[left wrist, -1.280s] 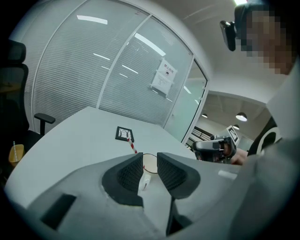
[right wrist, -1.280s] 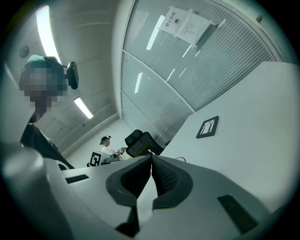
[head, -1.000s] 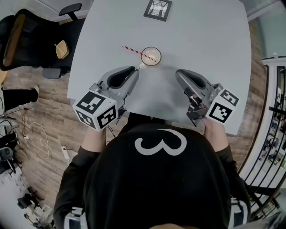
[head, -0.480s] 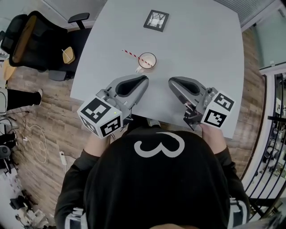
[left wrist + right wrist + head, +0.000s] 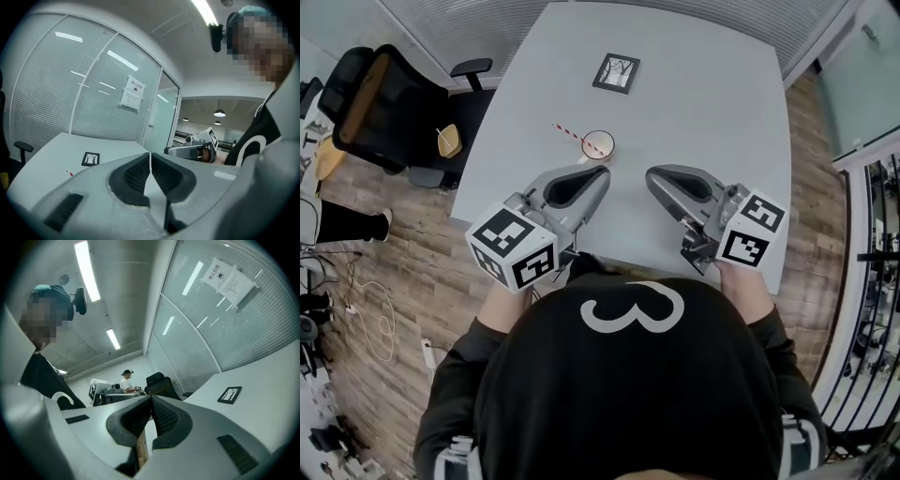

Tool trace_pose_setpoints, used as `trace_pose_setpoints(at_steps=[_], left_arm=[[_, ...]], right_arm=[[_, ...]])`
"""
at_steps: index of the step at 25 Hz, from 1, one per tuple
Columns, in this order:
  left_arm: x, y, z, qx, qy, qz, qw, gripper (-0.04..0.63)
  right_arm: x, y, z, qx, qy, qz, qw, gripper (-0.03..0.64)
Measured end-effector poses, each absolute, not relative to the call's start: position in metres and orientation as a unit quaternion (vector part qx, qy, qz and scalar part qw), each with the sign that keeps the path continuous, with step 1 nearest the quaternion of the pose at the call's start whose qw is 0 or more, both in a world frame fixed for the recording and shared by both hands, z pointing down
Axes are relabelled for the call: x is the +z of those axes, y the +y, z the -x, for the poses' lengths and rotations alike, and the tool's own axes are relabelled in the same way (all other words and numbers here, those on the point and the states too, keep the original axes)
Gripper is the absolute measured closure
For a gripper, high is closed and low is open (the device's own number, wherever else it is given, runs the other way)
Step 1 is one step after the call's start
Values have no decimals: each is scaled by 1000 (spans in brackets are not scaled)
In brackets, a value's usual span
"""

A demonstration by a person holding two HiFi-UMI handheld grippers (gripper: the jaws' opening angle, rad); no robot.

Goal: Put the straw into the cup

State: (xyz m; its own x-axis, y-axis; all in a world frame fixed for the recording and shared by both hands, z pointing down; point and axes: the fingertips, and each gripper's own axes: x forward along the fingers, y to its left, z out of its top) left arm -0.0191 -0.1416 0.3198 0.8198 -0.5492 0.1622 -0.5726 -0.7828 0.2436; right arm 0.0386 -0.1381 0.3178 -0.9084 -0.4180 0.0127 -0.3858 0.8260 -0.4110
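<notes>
The grey worktop (image 5: 712,103) is bare over most of its far and right parts, with wide open room beyond the cup (image 5: 598,144) towards the far edge. The cup stands left of centre, nearer the left edge than the right. The red-and-white straw (image 5: 565,131) leans over the cup's rim and juts out up and to the left. Its lower end seems to lie inside the cup, though it is too small in the head view to be sure. A dark framed card (image 5: 616,73) lies flat farther back, well apart from the cup.

The left gripper (image 5: 602,172) sits just this side of the cup, its tip near the cup but not touching it. The right gripper (image 5: 652,176) is beside it, with a clear strip of worktop between the two. In each gripper view the jaws are pressed together at the tips with nothing between them.

A black office chair (image 5: 375,98) stands off the left edge on the wooden floor (image 5: 403,253).

The near edge of the worktop is hidden under the person's head and shoulders. From the left gripper view only a scrap of the straw (image 5: 69,173) shows past the jaw body and the cup is hidden. The right gripper view shows neither, only the card (image 5: 229,394) and a glass wall (image 5: 225,329).
</notes>
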Motion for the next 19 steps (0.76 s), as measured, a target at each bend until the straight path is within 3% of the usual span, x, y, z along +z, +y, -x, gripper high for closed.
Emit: trace_pose_setpoints(at_steps=[19], left_arm=[[303,-107,23,20,-307,-946,105,569]], right_arm=[[302,-101,-41,-168,962,210,46,603]])
